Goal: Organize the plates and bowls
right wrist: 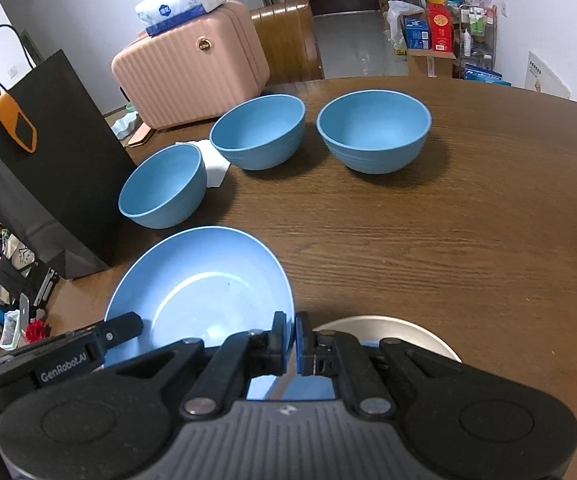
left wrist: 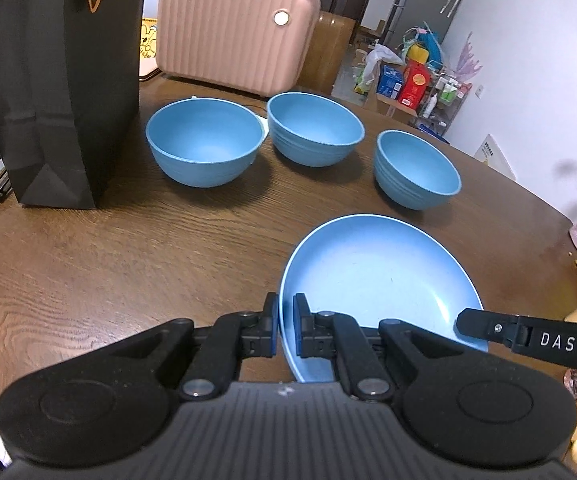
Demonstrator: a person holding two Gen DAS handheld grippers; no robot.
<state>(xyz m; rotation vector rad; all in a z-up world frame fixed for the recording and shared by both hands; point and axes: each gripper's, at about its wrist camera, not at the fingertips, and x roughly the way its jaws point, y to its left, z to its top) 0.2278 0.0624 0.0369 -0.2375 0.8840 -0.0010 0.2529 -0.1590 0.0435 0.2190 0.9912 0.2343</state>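
A blue plate (left wrist: 380, 276) is held by both grippers just above the wooden table (left wrist: 128, 248). My left gripper (left wrist: 285, 320) is shut on its left rim. My right gripper (right wrist: 291, 340) is shut on its right rim; the plate also shows in the right wrist view (right wrist: 204, 280). Three blue bowls stand in a row beyond: left (left wrist: 204, 140), middle (left wrist: 314, 128), right (left wrist: 416, 168). A white plate (right wrist: 392, 330) lies under my right gripper, mostly hidden.
A black paper bag (left wrist: 56, 80) stands at the table's left. A pink suitcase (left wrist: 236, 36) with a tissue pack on top sits behind the bowls. A white napkin (right wrist: 216, 164) lies between the bowls. Clutter and boxes (left wrist: 412, 80) stand on the floor beyond.
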